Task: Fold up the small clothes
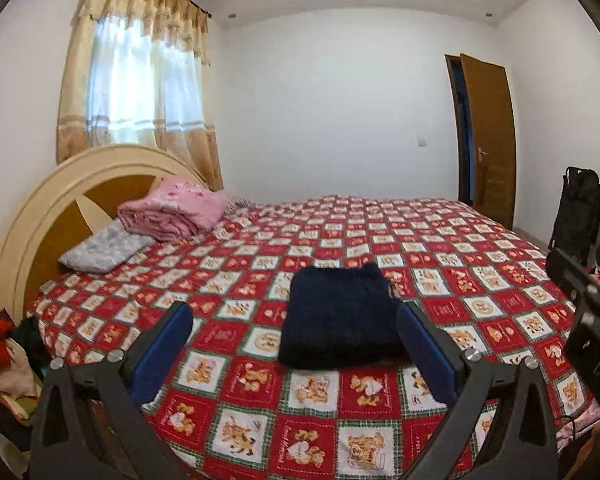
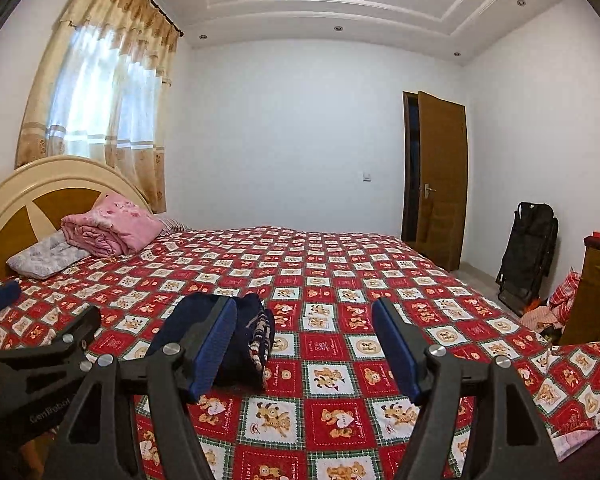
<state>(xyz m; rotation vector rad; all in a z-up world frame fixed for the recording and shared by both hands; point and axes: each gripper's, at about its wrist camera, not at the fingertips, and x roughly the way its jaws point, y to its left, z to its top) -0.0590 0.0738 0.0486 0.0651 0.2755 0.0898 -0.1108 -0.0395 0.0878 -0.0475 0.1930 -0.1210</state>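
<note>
Folded navy garment (image 1: 340, 316) on bed (image 1: 480, 280).
Left gripper (image 1: 296, 344) and right gripper (image 2: 304, 350): both released, grasping nothing.

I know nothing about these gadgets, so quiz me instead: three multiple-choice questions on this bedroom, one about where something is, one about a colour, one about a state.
1. Where does the folded dark garment lie?
A. on the patterned bedspread
B. on the floor by the door
C. on top of the pink blanket

2. What colour are the pads on the gripper fingers?
A. yellow
B. blue
C. white

3. How do the left gripper and right gripper stand?
A. both shut on the garment
B. one open, one shut
C. both open, holding nothing

Answers:
1. A: the garment sits flat on the red teddy-bear squares, well away from the pink blanket near the headboard.
2. B: each finger shows a blue inner pad.
3. C: in each wrist view the jaws stand wide apart with only bedspread or the untouched garment between them.
</note>
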